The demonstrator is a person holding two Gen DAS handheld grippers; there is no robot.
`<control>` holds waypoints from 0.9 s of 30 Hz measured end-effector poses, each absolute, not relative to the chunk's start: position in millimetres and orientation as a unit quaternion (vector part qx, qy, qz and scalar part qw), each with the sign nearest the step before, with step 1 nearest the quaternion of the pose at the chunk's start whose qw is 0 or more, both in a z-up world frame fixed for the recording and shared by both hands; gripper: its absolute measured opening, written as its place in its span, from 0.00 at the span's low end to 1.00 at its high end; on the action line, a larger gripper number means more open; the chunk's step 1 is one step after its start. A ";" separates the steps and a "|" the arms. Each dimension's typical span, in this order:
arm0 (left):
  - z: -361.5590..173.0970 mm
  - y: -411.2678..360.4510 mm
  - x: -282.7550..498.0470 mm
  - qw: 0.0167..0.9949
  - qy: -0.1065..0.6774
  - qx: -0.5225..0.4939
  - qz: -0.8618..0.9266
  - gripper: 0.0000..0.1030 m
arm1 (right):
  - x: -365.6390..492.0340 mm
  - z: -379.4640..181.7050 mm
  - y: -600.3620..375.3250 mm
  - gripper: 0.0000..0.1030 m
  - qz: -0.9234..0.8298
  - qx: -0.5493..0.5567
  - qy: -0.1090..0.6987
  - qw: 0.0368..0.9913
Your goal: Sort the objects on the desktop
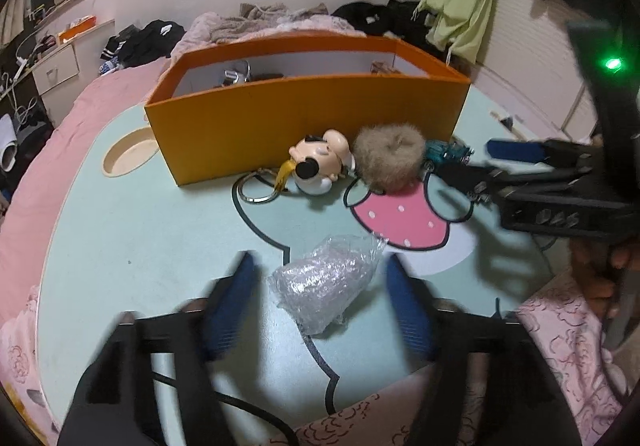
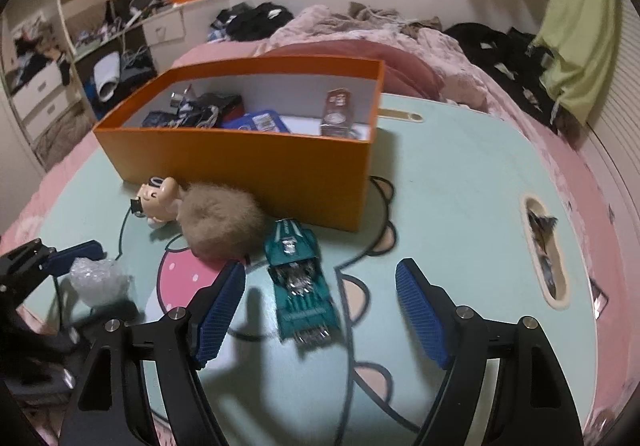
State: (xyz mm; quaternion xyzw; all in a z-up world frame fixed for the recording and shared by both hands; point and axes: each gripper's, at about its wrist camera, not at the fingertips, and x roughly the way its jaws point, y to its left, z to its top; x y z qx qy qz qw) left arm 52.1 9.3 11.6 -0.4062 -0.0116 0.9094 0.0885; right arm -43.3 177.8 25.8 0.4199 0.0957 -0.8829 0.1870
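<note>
The left gripper [image 1: 320, 306] has its jaws apart, one on each side of the plastic wad [image 1: 326, 284] at the bottom middle, not touching it; the right gripper [image 2: 320, 310] is apart too – the toy car [image 2: 301, 288] lies between, pointing up toward the orange box [image 2: 240, 161].

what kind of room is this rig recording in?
Most likely a bedroom. A small mint-green cartoon table sits on a pink bed with rumpled bedding, clothes piled at its far side, and white drawer units stand along the wall. An orange sorting box stands on the table.
</note>
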 end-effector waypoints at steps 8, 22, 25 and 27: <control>15.6 2.0 53.0 0.104 -0.038 -0.394 0.912 0.32 | -29.3 25.6 187.6 0.27 -0.889 0.398 0.072 0.215; 104.6 -7.1 -2.5 0.113 -0.041 -0.295 0.948 0.32 | -60.4 130.5 172.3 0.23 -0.922 0.290 0.027 0.254; 111.0 -7.4 -30.6 0.098 -0.043 -0.289 0.951 0.32 | -80.5 139.7 160.9 0.23 -0.933 0.263 0.016 0.247; 100.0 -10.1 -55.3 0.085 -0.048 -0.310 0.946 0.33 | -90.6 133.6 154.4 0.24 -0.933 0.266 0.019 0.241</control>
